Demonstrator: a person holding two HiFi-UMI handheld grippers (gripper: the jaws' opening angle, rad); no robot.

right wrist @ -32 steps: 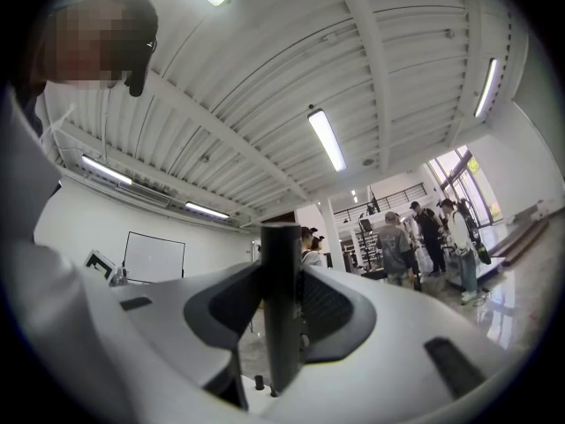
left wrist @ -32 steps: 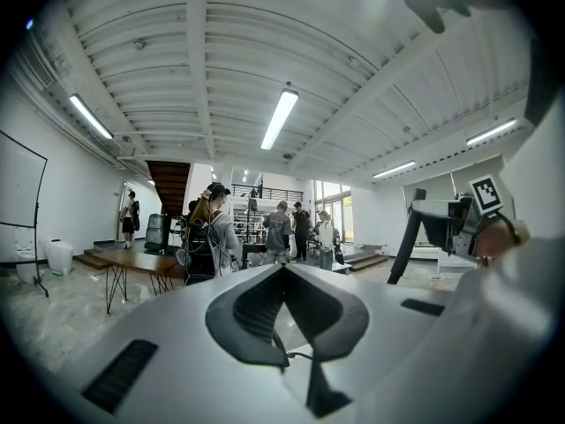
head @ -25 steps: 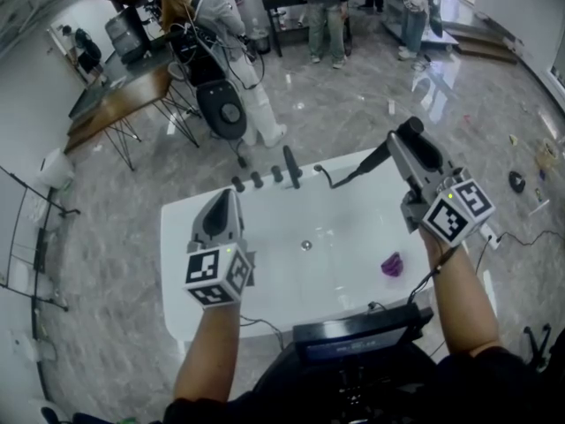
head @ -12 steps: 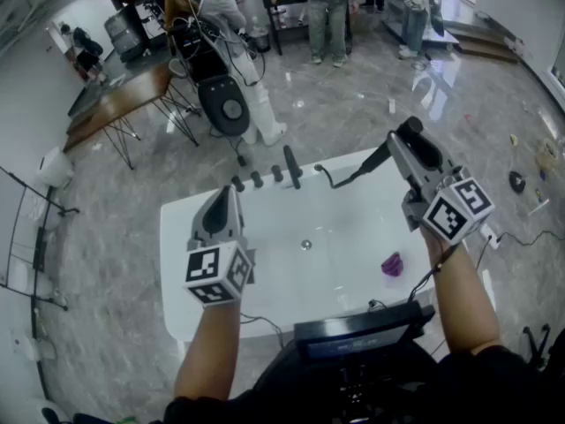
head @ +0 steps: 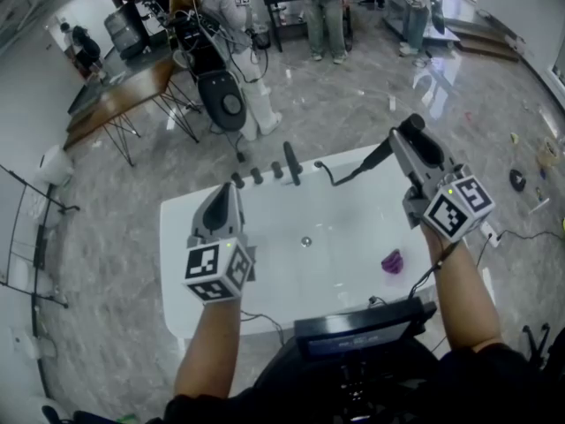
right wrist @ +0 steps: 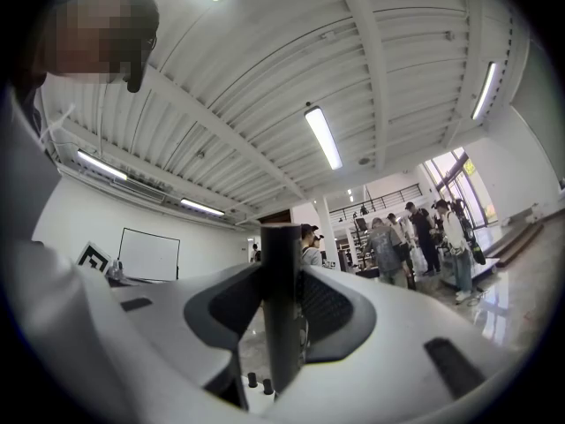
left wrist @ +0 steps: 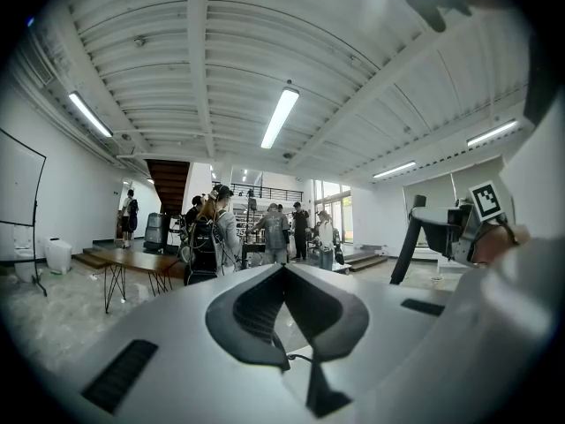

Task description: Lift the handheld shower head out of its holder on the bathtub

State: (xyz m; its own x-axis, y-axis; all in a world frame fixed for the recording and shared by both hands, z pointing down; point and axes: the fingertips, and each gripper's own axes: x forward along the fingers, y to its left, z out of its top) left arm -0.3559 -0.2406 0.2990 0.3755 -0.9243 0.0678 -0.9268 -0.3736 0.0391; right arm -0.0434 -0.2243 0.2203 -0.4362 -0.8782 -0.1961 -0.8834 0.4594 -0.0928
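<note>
Right claw [head: 411, 136] has its jaws partly closed, pinching the dark shower head [right wrist: 281, 307] by its stem. I hold it above the bathtub [head: 177, 228] rim with the hose [head: 340, 179] trailing, so the lift looks done. Left claw [head: 222, 200] hovers closed and empty.
</note>
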